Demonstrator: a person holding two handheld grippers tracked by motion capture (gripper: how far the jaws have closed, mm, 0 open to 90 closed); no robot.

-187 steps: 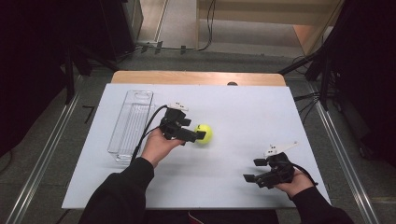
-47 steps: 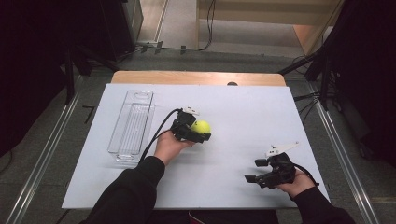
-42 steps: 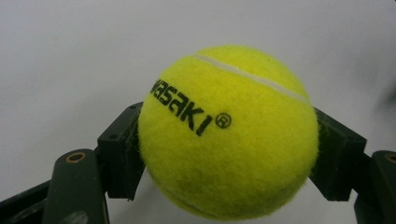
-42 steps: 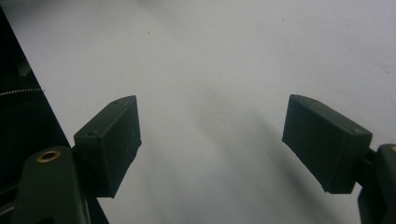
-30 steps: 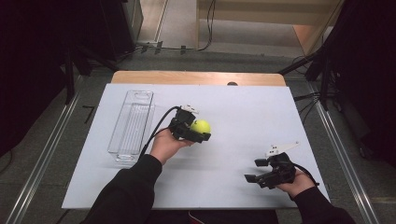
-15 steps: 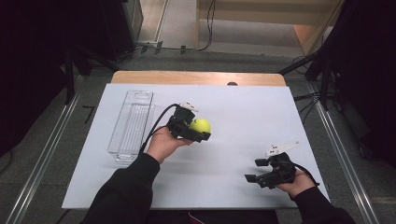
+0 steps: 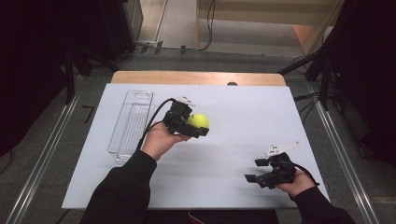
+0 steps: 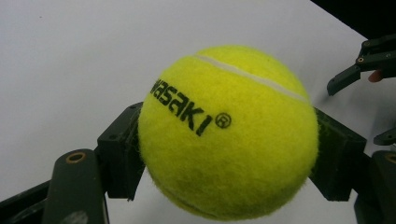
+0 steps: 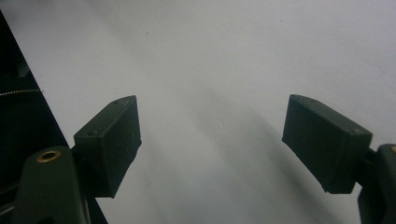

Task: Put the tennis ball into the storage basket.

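— Pinching anything, that left tool point(image 7: 196, 125)?
— Yes, its jaws squeeze the yellow tennis ball point(image 7: 198, 121), near the desk's point(image 7: 243, 107) middle, right of the clear tray point(image 7: 130, 122).
— And the right tool point(image 7: 256, 170)?
— Jaws spread, nothing between them, by the desk's near right corner.

The tennis ball point(image 8: 229, 135) is showing a fuzzy, matt yellow felt with a smooth white seam and black print. The left hand-held gripper point(image 7: 196, 127) is looking like matt black plastic. The tray point(image 7: 131, 122) is appearing as clear, glossy plastic, and the tabletop point(image 7: 261, 116) is showing a smooth, matt white sheet edged with wood at its far side
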